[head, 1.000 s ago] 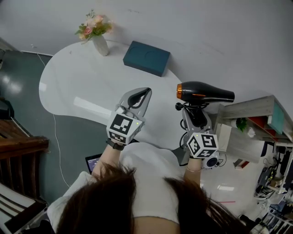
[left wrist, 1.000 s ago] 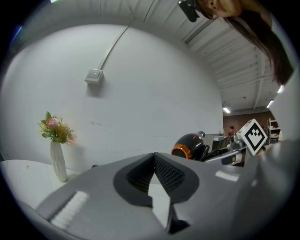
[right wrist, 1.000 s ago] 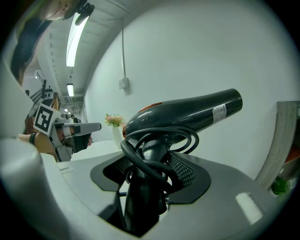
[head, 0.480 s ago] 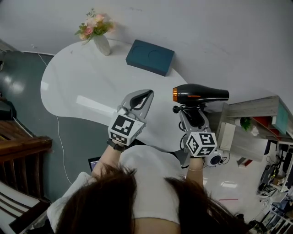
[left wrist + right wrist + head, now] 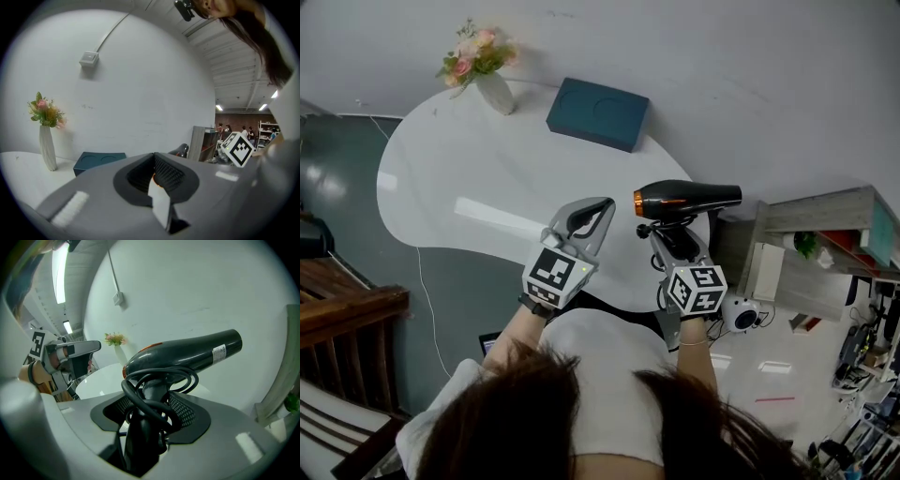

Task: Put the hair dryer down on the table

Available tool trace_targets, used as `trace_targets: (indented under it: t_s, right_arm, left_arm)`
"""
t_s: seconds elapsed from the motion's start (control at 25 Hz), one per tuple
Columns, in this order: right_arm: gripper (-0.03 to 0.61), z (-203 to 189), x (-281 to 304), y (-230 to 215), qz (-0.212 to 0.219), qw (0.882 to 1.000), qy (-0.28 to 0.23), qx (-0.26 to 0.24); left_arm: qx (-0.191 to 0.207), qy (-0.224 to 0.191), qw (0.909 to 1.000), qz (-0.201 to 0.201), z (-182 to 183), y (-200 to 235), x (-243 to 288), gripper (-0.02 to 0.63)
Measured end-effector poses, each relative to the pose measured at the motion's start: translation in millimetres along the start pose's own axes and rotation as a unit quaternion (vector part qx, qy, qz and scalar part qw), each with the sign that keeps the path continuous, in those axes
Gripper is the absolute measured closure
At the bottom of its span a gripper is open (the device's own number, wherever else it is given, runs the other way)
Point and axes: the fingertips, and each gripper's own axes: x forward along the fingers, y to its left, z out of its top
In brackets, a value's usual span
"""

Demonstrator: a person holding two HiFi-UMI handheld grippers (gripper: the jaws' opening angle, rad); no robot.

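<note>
Above the table's [image 5: 469,178] right edge, your right gripper [image 5: 668,236] pinches the hair dryer [image 5: 689,199] by its handle (cord looped round it); your left gripper [image 5: 586,217] is pressed together, empty.

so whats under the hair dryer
Under the hair dryer its handle, wound with black cord, is clamped in the right gripper. White table shows below the nozzle end; the gripper hides what's beneath the handle.

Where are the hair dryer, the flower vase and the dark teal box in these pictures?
hair dryer [image 5: 694,198], head view, on its black barrel.
flower vase [image 5: 495,92], head view, on its white body.
teal box [image 5: 598,113], head view, on its top face.
</note>
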Motion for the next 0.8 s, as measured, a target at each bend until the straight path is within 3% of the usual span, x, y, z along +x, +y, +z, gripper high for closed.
trace_targets:
  t_s: [0.36,0.8]
  right_arm:
    - [0.333,-41.5,22.0,-3.7,0.008,0.999,0.044,0.024]
    - [0.333,-63.7,36.0,-0.6,0.021,0.997,0.058,0.043]
  left_arm:
    - [-0.016,0.016,0.9997,-0.007,-27.3,-8.8,13.2,0.555]
    - [-0.031,0.023,0.9992,-0.007,-49.0,-13.6,24.9,0.555]
